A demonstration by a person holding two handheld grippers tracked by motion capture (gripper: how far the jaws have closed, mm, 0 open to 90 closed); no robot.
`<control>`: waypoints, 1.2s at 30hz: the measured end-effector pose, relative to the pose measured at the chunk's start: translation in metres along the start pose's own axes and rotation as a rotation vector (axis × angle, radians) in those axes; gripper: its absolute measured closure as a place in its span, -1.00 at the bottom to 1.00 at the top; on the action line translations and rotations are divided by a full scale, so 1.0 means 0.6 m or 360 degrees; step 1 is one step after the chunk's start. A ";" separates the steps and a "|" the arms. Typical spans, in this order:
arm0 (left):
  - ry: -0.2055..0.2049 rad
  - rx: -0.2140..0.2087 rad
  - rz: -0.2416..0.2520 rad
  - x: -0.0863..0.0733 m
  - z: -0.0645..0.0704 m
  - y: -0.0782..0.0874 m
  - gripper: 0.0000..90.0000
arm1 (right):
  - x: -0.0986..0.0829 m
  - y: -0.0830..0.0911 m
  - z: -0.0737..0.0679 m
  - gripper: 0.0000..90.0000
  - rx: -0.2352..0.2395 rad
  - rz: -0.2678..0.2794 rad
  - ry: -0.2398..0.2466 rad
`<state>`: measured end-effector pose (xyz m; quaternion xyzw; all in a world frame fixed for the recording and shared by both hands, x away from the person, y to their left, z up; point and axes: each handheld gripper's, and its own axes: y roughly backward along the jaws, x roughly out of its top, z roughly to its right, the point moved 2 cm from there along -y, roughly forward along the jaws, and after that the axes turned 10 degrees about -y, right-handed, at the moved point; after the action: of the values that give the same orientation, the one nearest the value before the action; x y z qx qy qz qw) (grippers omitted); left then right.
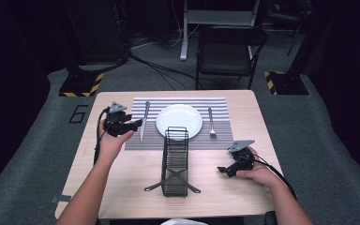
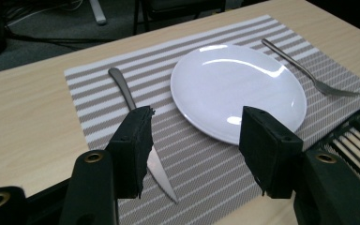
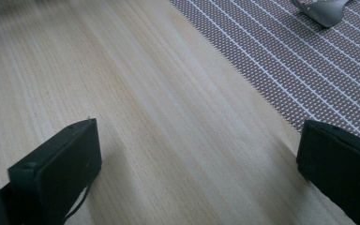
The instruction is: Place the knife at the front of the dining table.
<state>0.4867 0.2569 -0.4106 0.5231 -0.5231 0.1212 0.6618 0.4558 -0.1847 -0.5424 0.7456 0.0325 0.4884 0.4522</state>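
From where I'm running this, looks like a place setting w/ most of it laid out already. My left gripper (image 1: 138,124) hangs over the striped mat (image 2: 201,164), jaws spread wide, nothing in them; the knife (image 2: 143,136) lies flat on the mat right under its one jaw, blade tip toward me, not touched. The plate (image 2: 236,91) sits just ahead of the jaws, mid-mat, and the fork (image 2: 309,70) lies beyond it on the far side, also on the mat. My right gripper (image 1: 222,169) rests low on the bare table (image 3: 136,93), jaws released & empty, mat edge just ahead of it. Between the two grippers stands a black wire rack (image 1: 175,161), looks empty. I'd judge knife, plate, fork all placed, so setting approx done; only knife alignment maybe left, can't tell for sure.
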 end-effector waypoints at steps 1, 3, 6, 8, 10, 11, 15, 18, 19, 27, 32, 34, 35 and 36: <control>0.0003 0.0001 -0.0011 -0.008 0.000 0.004 -0.02 | 0.000 0.000 0.001 -1.00 0.0000 0.0004 0.0014; 0.0010 0.0013 -0.0014 -0.020 -0.001 0.011 -0.02 | 0.000 0.000 0.001 -1.00 0.0000 0.0001 0.0009; 0.0007 0.0017 -0.0029 -0.037 -0.003 0.021 -0.02 | 0.000 0.000 0.000 -1.00 0.0000 -0.0002 -0.0002; 0.0005 0.0019 -0.0035 -0.047 -0.002 0.027 -0.01 | 0.000 0.000 0.000 -1.00 0.0000 -0.0002 -0.0001; -0.0003 0.0013 -0.0033 -0.056 -0.002 0.030 -0.01 | 0.000 0.000 0.000 -1.00 0.0003 0.0001 0.0004; -0.0003 0.0012 -0.0028 -0.061 -0.002 0.031 -0.01 | 0.000 0.000 0.000 -1.00 0.0003 0.0001 0.0005; 0.0019 -0.0003 -0.0024 -0.082 -0.001 0.030 -0.01 | 0.000 0.000 0.000 -1.00 0.0003 0.0000 -0.0003; 0.0026 -0.0014 -0.0046 -0.100 -0.002 0.026 -0.01 | 0.000 0.000 0.000 -1.00 0.0000 -0.0001 0.0004; 0.0032 -0.0017 -0.0055 -0.106 -0.001 0.025 -0.01 | 0.000 0.000 0.000 -1.00 0.0003 0.0000 -0.0004; 0.0113 -0.0006 -0.0073 -0.156 -0.004 0.014 -0.01 | 0.000 0.000 0.000 -1.00 0.0000 -0.0001 0.0004; 0.0132 -0.0011 -0.0106 -0.180 -0.007 0.004 -0.02 | 0.000 0.000 0.000 -1.00 -0.0001 -0.0001 0.0004; 0.0134 -0.0012 -0.0117 -0.189 -0.009 0.002 -0.02 | 0.000 0.000 0.000 -1.00 0.0003 0.0001 0.0004; 0.0137 -0.0016 -0.0127 -0.192 -0.010 0.001 -0.02 | 0.000 0.000 0.000 -1.00 0.0003 0.0001 0.0004; 0.0152 -0.0014 -0.0125 -0.195 -0.010 -0.001 -0.02 | 0.000 0.000 0.000 -1.00 0.0000 -0.0001 0.0004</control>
<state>0.4409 0.3068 -0.5065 0.5340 -0.4705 0.1177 0.6925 0.4560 -0.1848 -0.5423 0.7449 0.0332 0.4893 0.4524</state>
